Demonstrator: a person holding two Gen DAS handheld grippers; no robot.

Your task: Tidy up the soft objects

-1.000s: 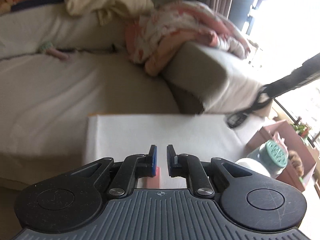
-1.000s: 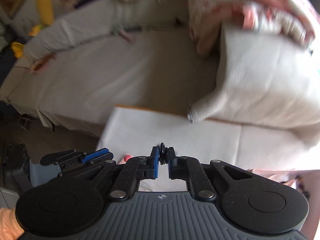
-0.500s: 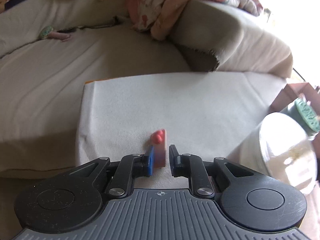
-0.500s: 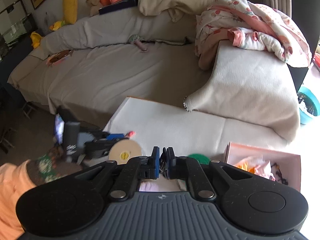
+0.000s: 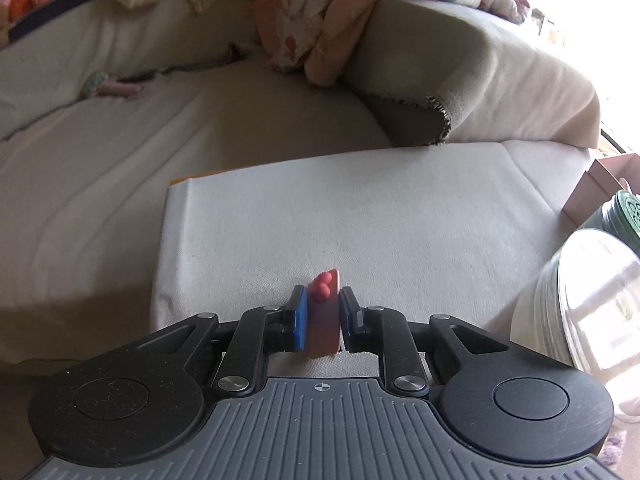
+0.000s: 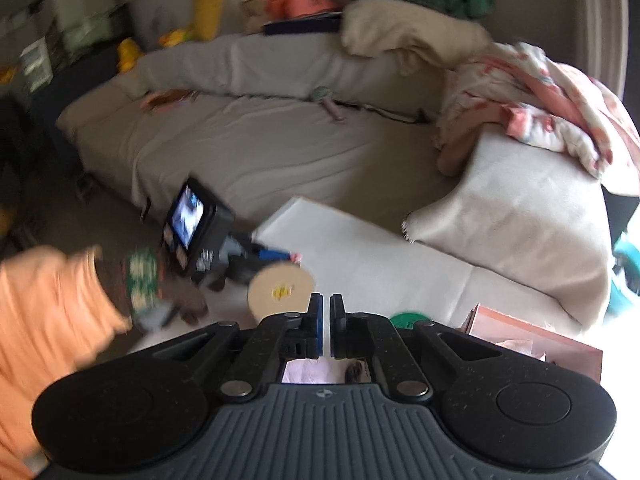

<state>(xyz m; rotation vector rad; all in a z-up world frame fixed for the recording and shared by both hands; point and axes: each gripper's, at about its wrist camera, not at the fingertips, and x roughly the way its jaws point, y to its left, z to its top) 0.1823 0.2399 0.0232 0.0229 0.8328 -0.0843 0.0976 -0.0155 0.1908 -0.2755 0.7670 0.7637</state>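
Observation:
A small flat pink soft piece (image 5: 323,322) with red bumps at its tip stands on edge on the white-clothed table (image 5: 380,220). My left gripper (image 5: 323,308) hangs low over the table's near edge. Both pads touch the piece, which fills the narrow gap between them. In the right wrist view, blurred, that left gripper (image 6: 294,258) shows at the table's left corner, held by a hand in an orange sleeve (image 6: 48,312). My right gripper (image 6: 325,308) is shut above the table's near side, and nothing shows between its pads.
A stack of clear round lidded tubs (image 5: 580,312), a green-lidded jar (image 5: 630,212) and a pink box (image 6: 532,340) crowd the table's right side. Behind it runs a grey sofa (image 5: 120,152) with a patterned pink blanket (image 5: 320,20) and a beige throw (image 5: 500,80) over its arm.
The left gripper dropped to the table and its jaws widened, so the pink piece now shows between them. The right gripper swung and rolled, and the dark ring between its pads is gone from sight.

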